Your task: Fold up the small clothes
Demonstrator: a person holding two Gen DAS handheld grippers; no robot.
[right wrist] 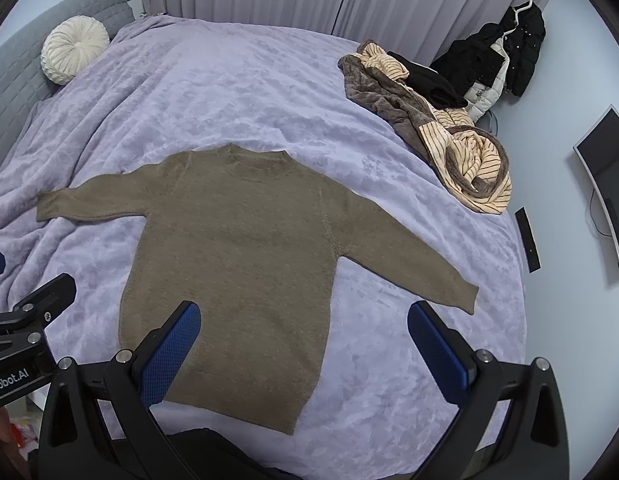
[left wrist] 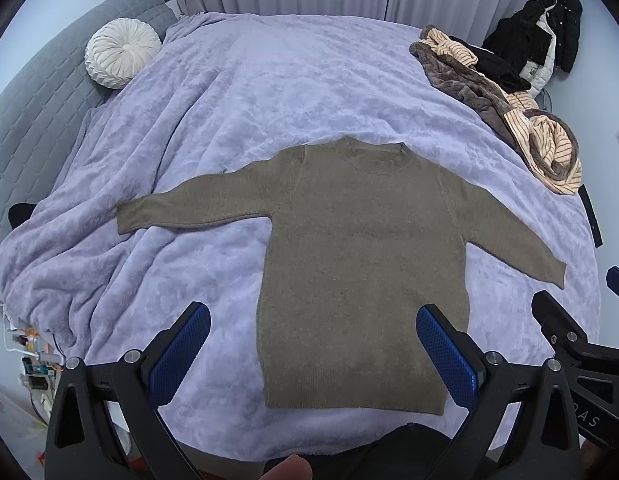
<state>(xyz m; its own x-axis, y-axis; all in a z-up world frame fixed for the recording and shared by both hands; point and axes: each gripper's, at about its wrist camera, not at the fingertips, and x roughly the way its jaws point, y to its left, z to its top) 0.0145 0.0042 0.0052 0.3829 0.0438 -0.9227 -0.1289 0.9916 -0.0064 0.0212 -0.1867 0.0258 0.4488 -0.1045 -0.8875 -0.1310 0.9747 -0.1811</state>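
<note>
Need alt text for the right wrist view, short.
A brown sweater lies flat, sleeves spread, on a lavender blanket. The open right claw hovers near its hem, holding nothing; a pile of clothes sits at the far right.

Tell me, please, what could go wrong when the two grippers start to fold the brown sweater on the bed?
1. The purple blanket under the brown sweater is plush and wrinkled, so an open left gripper or right gripper might pinch blanket together with knit.
2. Both sleeves lie spread out; lifting one side may drag the flat body askew.
3. The striped clothes pile sits near the right sleeve and could snag.
</note>
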